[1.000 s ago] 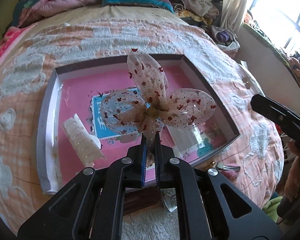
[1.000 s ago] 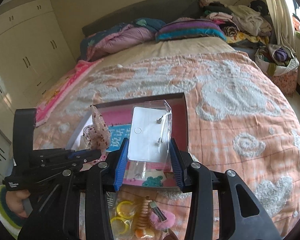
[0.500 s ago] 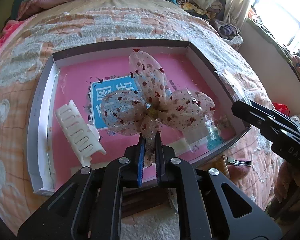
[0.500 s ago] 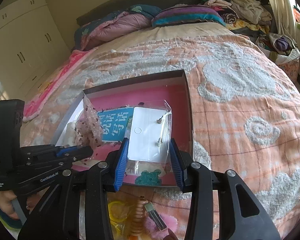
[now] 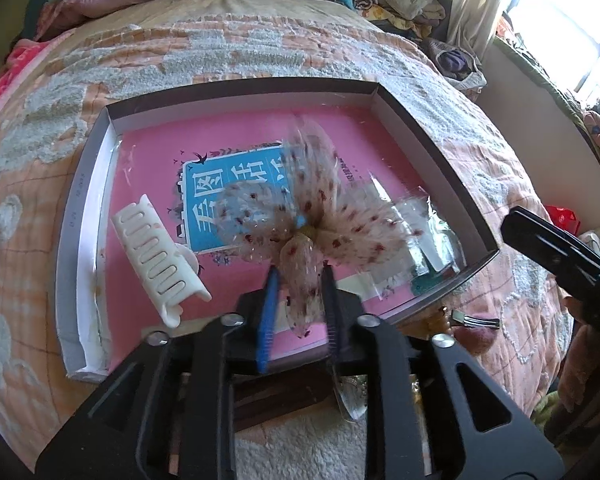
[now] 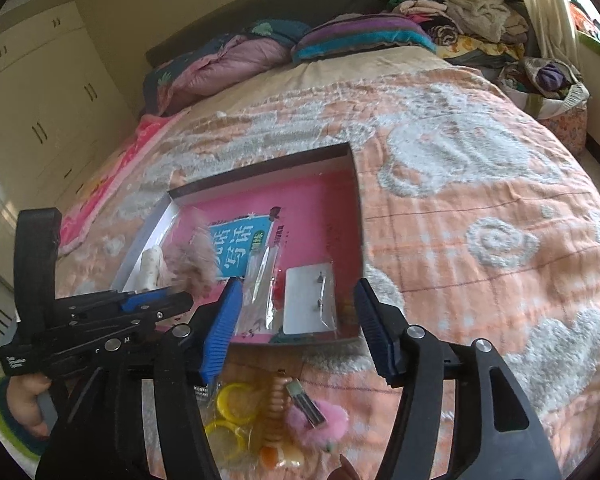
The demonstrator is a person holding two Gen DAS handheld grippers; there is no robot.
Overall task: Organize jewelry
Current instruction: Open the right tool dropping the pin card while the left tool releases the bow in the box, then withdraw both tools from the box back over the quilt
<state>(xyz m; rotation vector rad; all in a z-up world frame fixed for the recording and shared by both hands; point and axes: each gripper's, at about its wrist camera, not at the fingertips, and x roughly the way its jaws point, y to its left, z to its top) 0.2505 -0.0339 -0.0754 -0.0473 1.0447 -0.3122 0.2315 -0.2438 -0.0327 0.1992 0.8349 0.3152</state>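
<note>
Both grippers [image 5: 300, 276] [image 6: 298, 300] open over box [image 5: 432, 136]

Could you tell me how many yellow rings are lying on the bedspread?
2, side by side in front of the box: one nearer it, one nearer the camera. Others may be hidden.

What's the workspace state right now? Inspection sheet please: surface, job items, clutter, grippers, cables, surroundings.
Surface: bedspread, peach with white tufting.
Job's things: box tray holds white hair clip, bagged earring card; mesh butterfly bow blurred over the tray.
Clutter: yellow rings, pink pompom clip on the bedspread in front of the tray.
Grippers: left gripper just opening, bow tail between jaws; right gripper just opened, card released.
Cables: nothing seen.
Surroundings: pillows, wardrobe, window.
</note>
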